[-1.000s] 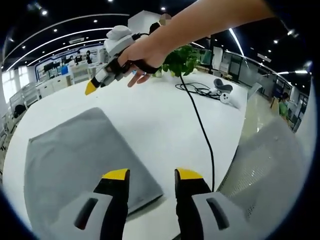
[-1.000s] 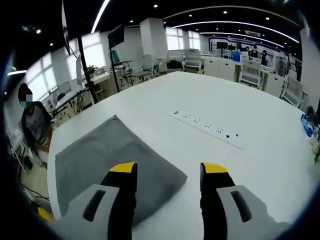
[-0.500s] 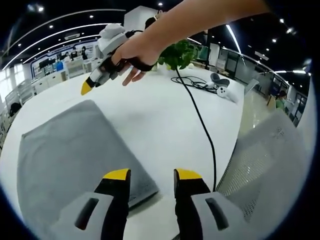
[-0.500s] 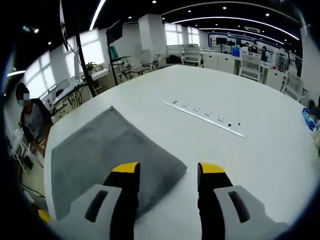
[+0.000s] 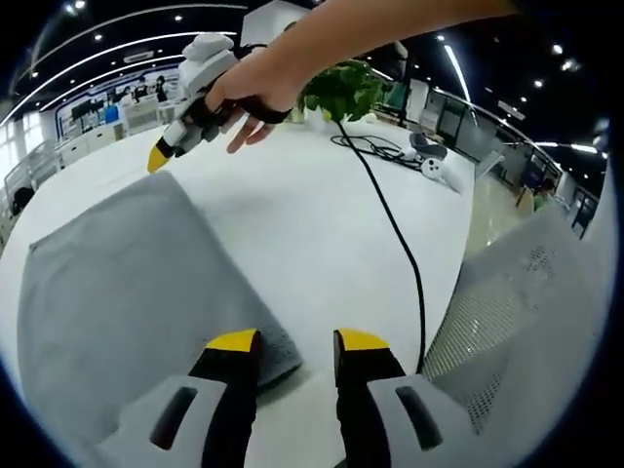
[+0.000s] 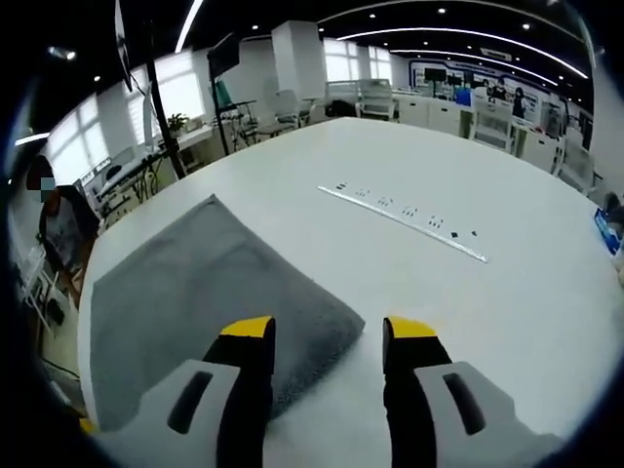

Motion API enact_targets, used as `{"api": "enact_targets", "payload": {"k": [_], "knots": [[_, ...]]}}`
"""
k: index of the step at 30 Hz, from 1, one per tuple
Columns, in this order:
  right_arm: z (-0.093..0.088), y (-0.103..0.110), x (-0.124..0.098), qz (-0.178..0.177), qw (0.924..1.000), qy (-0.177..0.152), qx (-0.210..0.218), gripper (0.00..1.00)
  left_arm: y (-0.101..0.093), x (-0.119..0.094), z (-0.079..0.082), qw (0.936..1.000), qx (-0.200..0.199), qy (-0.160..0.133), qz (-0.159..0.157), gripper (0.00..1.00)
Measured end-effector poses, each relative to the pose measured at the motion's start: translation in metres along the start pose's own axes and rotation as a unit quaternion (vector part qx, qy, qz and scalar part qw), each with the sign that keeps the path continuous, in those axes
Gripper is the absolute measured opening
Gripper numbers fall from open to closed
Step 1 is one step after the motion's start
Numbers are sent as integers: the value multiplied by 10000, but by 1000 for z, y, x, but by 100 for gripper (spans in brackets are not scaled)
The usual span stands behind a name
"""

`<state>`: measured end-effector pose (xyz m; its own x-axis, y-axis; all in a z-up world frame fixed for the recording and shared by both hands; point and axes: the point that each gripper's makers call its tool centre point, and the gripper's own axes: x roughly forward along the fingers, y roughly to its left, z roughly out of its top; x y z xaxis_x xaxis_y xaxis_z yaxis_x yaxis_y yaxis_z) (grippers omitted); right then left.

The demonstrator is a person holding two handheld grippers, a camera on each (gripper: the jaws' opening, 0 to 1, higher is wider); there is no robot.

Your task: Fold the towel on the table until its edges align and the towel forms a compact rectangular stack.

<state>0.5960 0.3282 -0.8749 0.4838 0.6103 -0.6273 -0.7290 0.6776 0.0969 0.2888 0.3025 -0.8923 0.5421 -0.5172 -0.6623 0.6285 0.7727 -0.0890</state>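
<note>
A grey towel (image 5: 127, 283) lies flat on the white table (image 5: 312, 214). My left gripper (image 5: 295, 341) stands open just over the towel's near right corner, one jaw above the cloth and the other above bare table. In the right gripper view the same towel (image 6: 205, 292) spreads to the left. My right gripper (image 6: 324, 327) is open there over another corner, its left jaw above the cloth. In the left gripper view the right gripper (image 5: 161, 156), held by a hand (image 5: 253, 93), hovers over the towel's far corner.
A black cable (image 5: 390, 224) runs across the table toward a potted plant (image 5: 341, 93) and a white controller (image 5: 434, 166). A mesh chair back (image 5: 517, 312) stands at the table's right edge. A recessed socket strip (image 6: 409, 222) crosses the table. A person (image 6: 58, 234) sits beyond the towel.
Both cameras have dropped lower and closer to the towel's corners. The towel itself has not moved. Both pairs of jaws stay apart.
</note>
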Motion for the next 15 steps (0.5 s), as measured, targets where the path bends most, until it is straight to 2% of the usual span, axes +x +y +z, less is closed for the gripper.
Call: {"api": "enact_targets", "payload": {"k": [3, 6, 15], "knots": [[-3, -2, 3, -33, 10000, 41, -6, 41, -1, 2, 0, 10000, -47, 40, -20, 31], [-6, -8, 8, -138, 9998, 75, 129, 39, -1, 4, -2, 9999, 77, 102, -4, 30], [-17, -10, 19, -141, 9994, 171, 262, 34, 4, 11, -10, 9993, 183, 317, 33, 30]]}}
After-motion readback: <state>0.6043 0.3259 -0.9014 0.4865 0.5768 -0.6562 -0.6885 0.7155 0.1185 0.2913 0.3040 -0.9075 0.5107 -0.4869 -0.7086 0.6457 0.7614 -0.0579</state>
